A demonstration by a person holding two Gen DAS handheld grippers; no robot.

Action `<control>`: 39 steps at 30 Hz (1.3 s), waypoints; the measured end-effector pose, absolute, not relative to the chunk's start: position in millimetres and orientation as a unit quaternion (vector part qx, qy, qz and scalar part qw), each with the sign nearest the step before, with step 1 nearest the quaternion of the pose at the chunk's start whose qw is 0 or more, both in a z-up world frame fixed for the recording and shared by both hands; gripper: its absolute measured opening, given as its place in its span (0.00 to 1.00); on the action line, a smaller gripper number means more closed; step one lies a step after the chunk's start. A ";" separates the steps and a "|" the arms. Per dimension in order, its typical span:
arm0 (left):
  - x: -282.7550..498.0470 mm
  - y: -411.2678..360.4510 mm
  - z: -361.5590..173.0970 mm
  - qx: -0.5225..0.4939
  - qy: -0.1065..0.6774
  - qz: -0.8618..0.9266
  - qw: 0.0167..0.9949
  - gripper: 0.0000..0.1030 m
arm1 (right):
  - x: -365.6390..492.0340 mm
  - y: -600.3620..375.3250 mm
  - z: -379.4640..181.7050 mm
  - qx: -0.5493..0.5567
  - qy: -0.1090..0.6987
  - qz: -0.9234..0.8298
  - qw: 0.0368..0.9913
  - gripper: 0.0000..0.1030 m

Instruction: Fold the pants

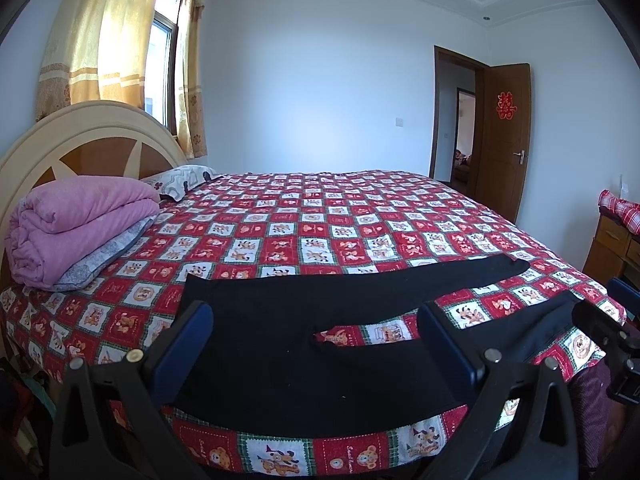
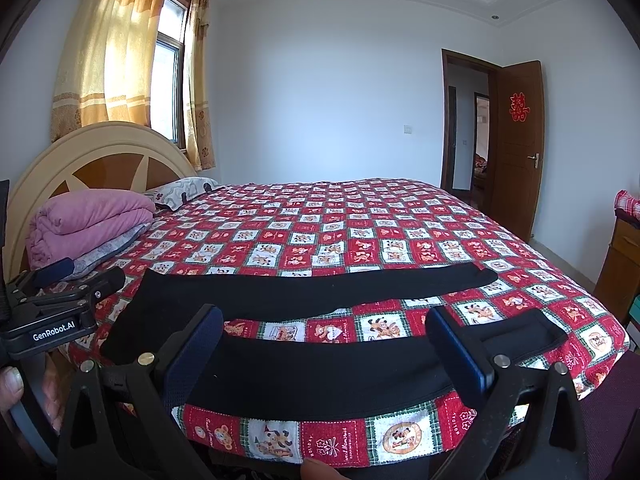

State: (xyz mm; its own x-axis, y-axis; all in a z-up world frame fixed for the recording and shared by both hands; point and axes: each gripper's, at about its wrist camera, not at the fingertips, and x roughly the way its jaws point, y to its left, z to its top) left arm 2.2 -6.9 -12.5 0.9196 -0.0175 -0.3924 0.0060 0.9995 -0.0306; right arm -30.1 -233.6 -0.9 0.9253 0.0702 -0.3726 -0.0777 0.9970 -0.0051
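Black pants (image 1: pixel 288 320) lie flat on the near part of the bed, waist to the left, both legs spread apart toward the right. In the right wrist view the pants (image 2: pixel 304 368) show the same way, the near leg crossing between the fingers. My left gripper (image 1: pixel 316 340) is open and hovers over the waist and crotch area, holding nothing. My right gripper (image 2: pixel 328 348) is open above the near leg, holding nothing. The right gripper also shows at the right edge of the left wrist view (image 1: pixel 608 336), and the left gripper at the left edge of the right wrist view (image 2: pixel 68 300).
The bed carries a red and white checked cartoon bedspread (image 1: pixel 320 220). A folded pink quilt (image 1: pixel 76 224) and a pillow (image 1: pixel 180 180) lie by the headboard at the left. A wooden cabinet (image 1: pixel 612 248) stands at the right, an open door (image 1: pixel 504 140) behind.
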 end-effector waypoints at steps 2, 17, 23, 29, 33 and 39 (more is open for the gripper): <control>1.6 -6.5 -15.4 -0.014 0.201 -0.006 0.980 1.00 | -28.6 -234.0 -2.8 -0.010 0.191 0.038 0.981 0.99; 13.2 1.2 -47.0 -0.009 0.219 0.003 0.976 1.00 | -18.4 -230.9 -15.4 -0.023 0.201 0.035 0.979 0.99; 56.8 52.8 -70.5 0.000 0.242 0.074 0.968 1.00 | 4.5 -241.4 -36.8 -0.032 0.218 0.052 0.974 0.99; 102.7 116.6 -97.3 -0.045 0.296 0.125 0.946 1.00 | 40.1 -256.7 -72.0 -0.011 0.273 0.055 0.960 0.99; 144.3 144.6 -112.2 -0.065 0.322 0.123 0.937 1.00 | 63.3 -267.7 -91.2 0.005 0.306 0.059 0.950 0.99; 217.8 174.6 -124.4 -0.063 0.349 0.106 0.929 0.89 | 93.2 -287.3 -99.8 0.007 0.317 0.050 0.947 0.97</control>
State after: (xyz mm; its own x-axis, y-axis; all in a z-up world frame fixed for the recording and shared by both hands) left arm 217.8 174.6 -124.4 0.7343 0.1533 -0.6613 -0.2407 0.9697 -0.0425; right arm 93.2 -287.3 -99.8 0.7942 0.1001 -0.5993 -0.0908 0.9948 0.0458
